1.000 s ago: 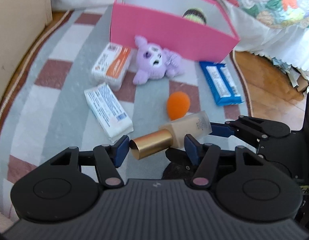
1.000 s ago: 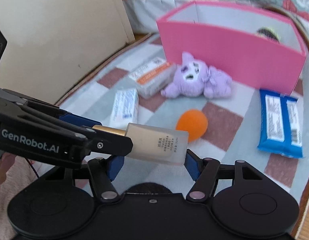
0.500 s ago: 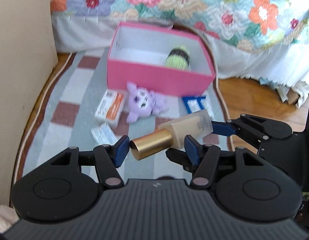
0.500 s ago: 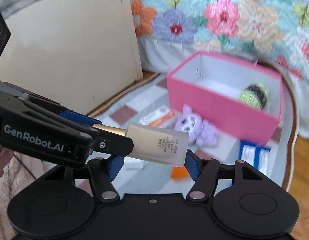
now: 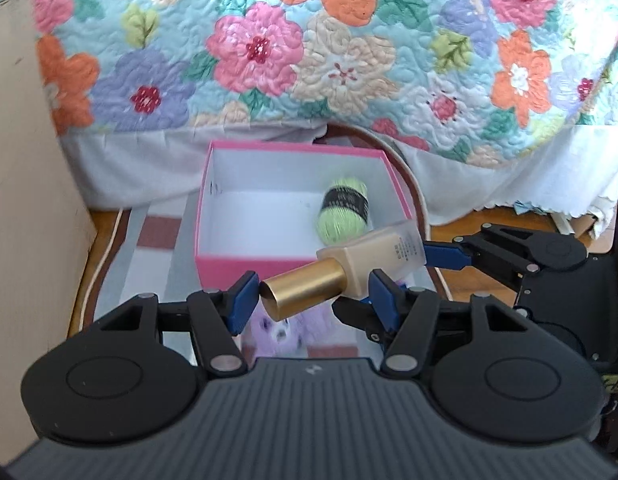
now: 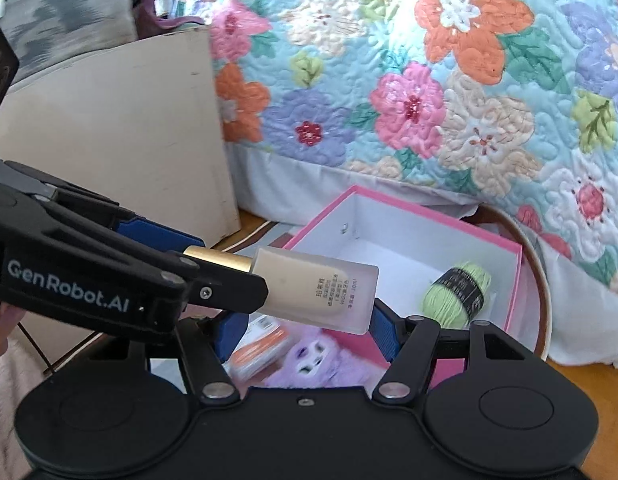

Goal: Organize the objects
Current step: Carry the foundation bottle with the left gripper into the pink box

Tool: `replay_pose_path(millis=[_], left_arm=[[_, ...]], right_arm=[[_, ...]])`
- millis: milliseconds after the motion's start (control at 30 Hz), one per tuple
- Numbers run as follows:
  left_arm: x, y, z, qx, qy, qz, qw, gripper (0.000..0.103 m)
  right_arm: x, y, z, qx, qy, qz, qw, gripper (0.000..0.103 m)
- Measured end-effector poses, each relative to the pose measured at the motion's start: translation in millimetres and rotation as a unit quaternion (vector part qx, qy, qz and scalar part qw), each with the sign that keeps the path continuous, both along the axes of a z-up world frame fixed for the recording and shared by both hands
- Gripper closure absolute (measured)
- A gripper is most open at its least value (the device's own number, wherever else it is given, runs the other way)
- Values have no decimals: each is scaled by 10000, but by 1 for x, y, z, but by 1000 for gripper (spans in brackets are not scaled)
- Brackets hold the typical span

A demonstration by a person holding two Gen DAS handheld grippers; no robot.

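A foundation bottle (image 5: pixel 383 258) with a frosted cream body and a gold cap (image 5: pixel 305 290) hangs in the air, held by both grippers. My left gripper (image 5: pixel 309 304) is shut on its cap end; in the right wrist view the left gripper (image 6: pixel 225 268) reaches in from the left over the cap (image 6: pixel 219 258). My right gripper (image 6: pixel 305 326) is shut on the frosted body (image 6: pixel 321 290). Beyond and below stands the pink box (image 5: pixel 229 268) with a green yarn ball (image 5: pixel 343 216) inside. A purple plush (image 5: pixel 285 328) lies before the box, partly hidden by the fingers.
A floral quilt (image 5: pixel 329 52) hangs over the bed behind the pink box (image 6: pixel 515 280). A beige panel (image 5: pixel 25 200) stands at the left. An orange-and-white packet (image 6: pixel 261 348) lies beside the plush (image 6: pixel 313 364) on the checked rug (image 5: pixel 157 236). Wood floor (image 5: pixel 457 232) shows at the right.
Both grippers have risen together with the bottle, their hold unchanged. The box now sits lower in view with its inside showing, and most floor items have dropped out of sight.
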State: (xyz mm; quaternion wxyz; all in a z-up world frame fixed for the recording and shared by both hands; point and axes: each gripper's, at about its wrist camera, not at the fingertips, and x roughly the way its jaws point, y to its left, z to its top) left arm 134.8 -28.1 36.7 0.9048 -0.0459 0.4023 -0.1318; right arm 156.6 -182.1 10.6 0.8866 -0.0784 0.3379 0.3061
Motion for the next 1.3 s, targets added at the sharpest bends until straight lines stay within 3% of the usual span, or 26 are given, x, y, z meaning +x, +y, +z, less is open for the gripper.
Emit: replay_pose_path(millis=[300, 500, 600, 800, 900, 1067, 1300], left_arm=[[118, 2, -36, 205, 186, -93, 9996, 44], [184, 8, -65, 28, 511, -152, 9986, 44], [208, 4, -81, 25, 626, -217, 9978, 44], [251, -8, -120, -123, 1025, -275, 9943, 44], [263, -19, -134, -35, 1070, -287, 9938, 44], [280, -22, -155, -230, 1274, -172, 9914, 46], [293, -24, -172, -574, 1380, 14, 9888, 45]], right_arm=[[105, 16, -36, -79, 220, -222, 9995, 33], [162, 28, -61, -207, 374, -329, 9985, 33], [188, 25, -77, -107, 663, -528, 9963, 33], [226, 13, -113, -34, 1377, -965, 9858, 33], [239, 9, -129, -87, 1623, -1120, 9803, 34], [257, 4, -147, -159, 1981, -1273, 9718, 34], [266, 4, -153, -519, 2022, -1436, 9674, 34]])
